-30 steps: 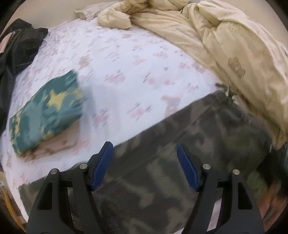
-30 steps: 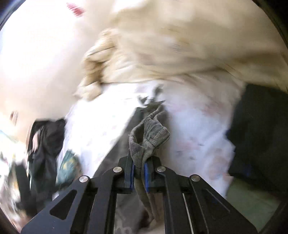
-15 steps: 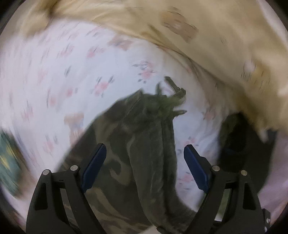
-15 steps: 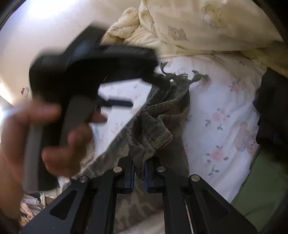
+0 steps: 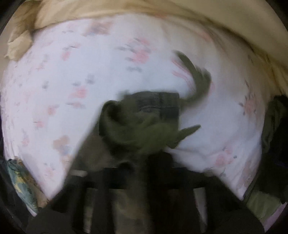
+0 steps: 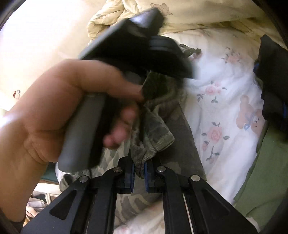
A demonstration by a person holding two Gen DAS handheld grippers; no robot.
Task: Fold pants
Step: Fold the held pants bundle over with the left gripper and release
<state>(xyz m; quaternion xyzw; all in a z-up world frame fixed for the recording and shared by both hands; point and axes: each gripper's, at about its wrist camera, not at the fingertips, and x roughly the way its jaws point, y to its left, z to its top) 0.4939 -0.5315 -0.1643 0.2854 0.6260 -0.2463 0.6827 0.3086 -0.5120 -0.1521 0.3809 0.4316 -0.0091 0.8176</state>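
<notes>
Right gripper (image 6: 138, 171) clamped on the camouflage pants (image 6: 158, 133) over the bed (image 6: 225, 86); left gripper (image 5: 142, 165), open a second ago, now blurred, its state unreadable, closing in for the fold.

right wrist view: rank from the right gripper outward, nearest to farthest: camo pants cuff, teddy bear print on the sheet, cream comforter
1. camo pants cuff: clamped between the fingers of the right gripper, dead centre.
2. teddy bear print: on the floral sheet, off to the right, mid-distance.
3. cream comforter: bunched at the far edge of the bed, top of frame.
</notes>
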